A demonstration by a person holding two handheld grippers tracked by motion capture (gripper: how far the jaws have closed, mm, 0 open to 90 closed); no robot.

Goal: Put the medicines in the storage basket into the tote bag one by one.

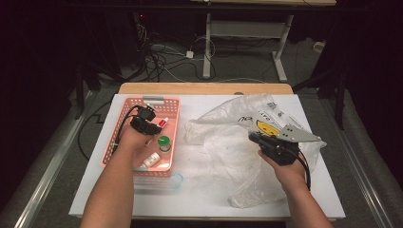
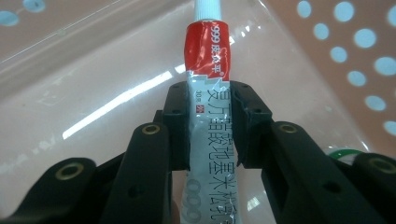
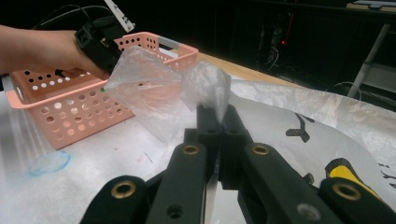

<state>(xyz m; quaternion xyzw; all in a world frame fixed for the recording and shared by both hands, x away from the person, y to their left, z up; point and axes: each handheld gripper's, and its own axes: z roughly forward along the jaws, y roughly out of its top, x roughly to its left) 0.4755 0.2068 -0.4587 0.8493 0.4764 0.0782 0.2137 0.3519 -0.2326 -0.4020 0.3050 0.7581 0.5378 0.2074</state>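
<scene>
My left gripper [image 2: 211, 126] is shut on a silver ointment tube [image 2: 210, 93] with a red band and a white cap. It holds the tube inside the pink perforated basket [image 1: 157, 100], just above the basket's floor. In the high view the left gripper [image 1: 151, 124] sits in the basket's far half, with the tube [image 1: 163, 122] pointing right. My right gripper [image 3: 217, 114] is shut on a raised fold of the clear plastic bag [image 3: 205, 88]. That bag [image 1: 228, 128] lies crumpled across the table's middle and right, with the right gripper [image 1: 252, 137] at its centre.
A green-capped jar [image 1: 164, 141] and a small white bottle [image 1: 152, 160] lie in the basket. A clear lid with a blue rim [image 1: 177, 179] sits on the white table [image 1: 199, 199] just in front of it. Cables and desk legs stand on the floor beyond the table.
</scene>
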